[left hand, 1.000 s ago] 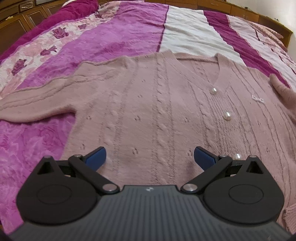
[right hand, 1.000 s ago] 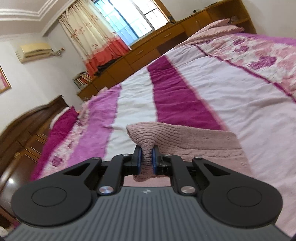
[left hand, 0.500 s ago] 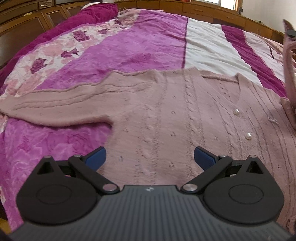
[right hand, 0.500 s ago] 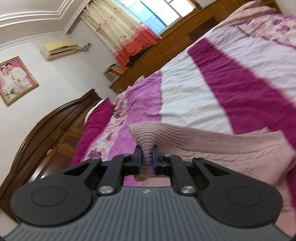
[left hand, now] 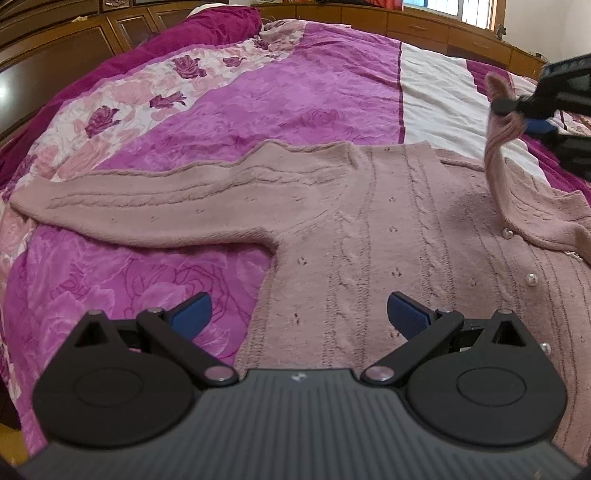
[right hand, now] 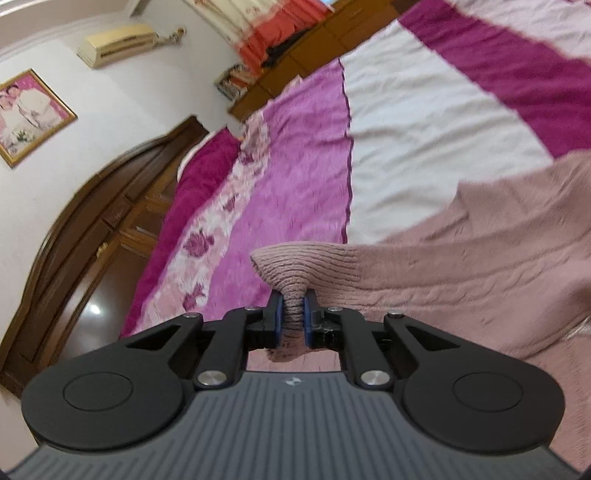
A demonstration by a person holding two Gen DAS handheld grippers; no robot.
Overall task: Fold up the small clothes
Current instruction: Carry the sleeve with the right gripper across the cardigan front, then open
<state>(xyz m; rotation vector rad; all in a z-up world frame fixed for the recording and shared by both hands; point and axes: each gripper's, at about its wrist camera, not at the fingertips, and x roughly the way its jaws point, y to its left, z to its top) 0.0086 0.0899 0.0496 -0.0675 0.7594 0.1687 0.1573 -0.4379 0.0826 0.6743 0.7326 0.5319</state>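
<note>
In the left wrist view, the pink knitted cardigan (left hand: 388,236) is lying flat on the bedspread (left hand: 280,99), its free sleeve (left hand: 155,206) stretching out long and straight toward the left edge while the body is running from the collar down toward the camera. Pearl buttons (left hand: 531,279) are lining the cardigan's right part. The bedspread is showing purple, white and magenta stripes with a rose print, and wooden cabinets (left hand: 92,33) are standing beyond the cardigan. The left gripper (left hand: 299,314) is hovering above the cardigan's lower edge, pitched downward, its blue pads spread wide with nothing between them. Above the cardigan's right shoulder, the right gripper (left hand: 524,118) is pinching the other sleeve's cuff (left hand: 498,110), which is rising off the body. In the right wrist view, the right gripper (right hand: 293,319) is clamping that ribbed cuff (right hand: 295,266) tightly, the sleeve trailing away rightward over the cardigan (right hand: 498,258). Beyond the cuff are running the striped bedspread (right hand: 406,122), a dark wooden headboard (right hand: 92,221), a framed picture (right hand: 26,114) and an air conditioner (right hand: 118,42) on the white wall.
</note>
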